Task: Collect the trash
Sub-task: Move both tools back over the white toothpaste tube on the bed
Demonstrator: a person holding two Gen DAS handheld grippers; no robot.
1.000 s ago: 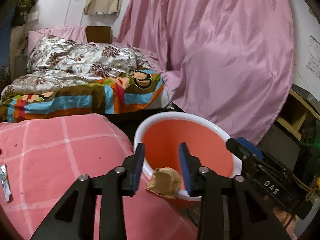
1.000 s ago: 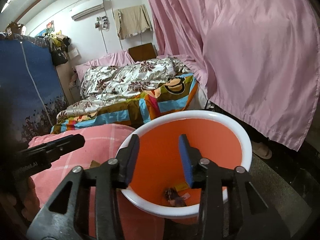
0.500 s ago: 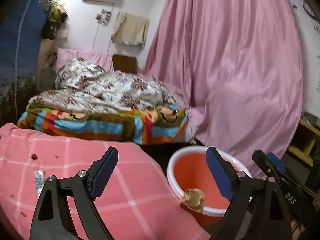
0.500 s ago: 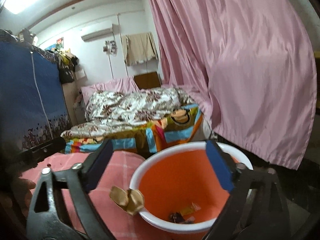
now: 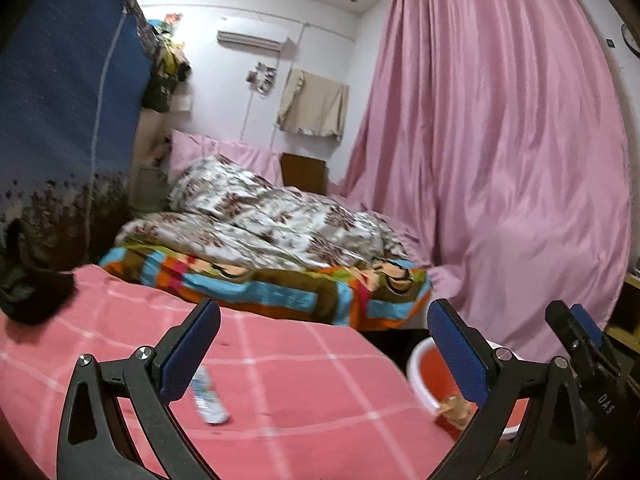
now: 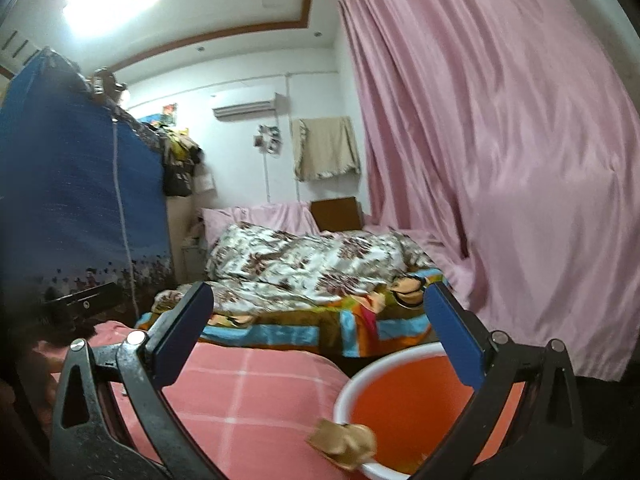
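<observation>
Beside the orange bucket (image 6: pixel 404 412), on its white rim, a crumpled brown scrap (image 6: pixel 344 442) is perching half in and half out — it is hanging over the edge nearest the pink checked blanket (image 6: pixel 240 396) and not lying inside. That is the risk here: a nudge to the bucket, or a brush from either tool, could be tipping the scrap outward onto the blanket or the floor, and it would then need picking up again. It looks light and springy, so a careless push may be flicking it away rather than dropping it in.

The right gripper (image 6: pixel 320 340) is hovering above the bucket with its jaws spread wide and nothing between them; the scrap is sitting below and slightly ahead of the gap, closer to the right finger's side of the bucket rim than to the left finger. The left gripper (image 5: pixel 324 354) is also standing wide and empty. From its view the bucket (image 5: pixel 420 364) is lying off behind its right finger, with the scrap (image 5: pixel 454 406) just beside that finger, low down.

Away from the bucket, further along the blanket (image 5: pixel 280 392), a small white tube (image 5: pixel 208 398) is lying flat — just inside the left finger of the left gripper, below the jaw line, probably the next piece to be collecting.
</observation>
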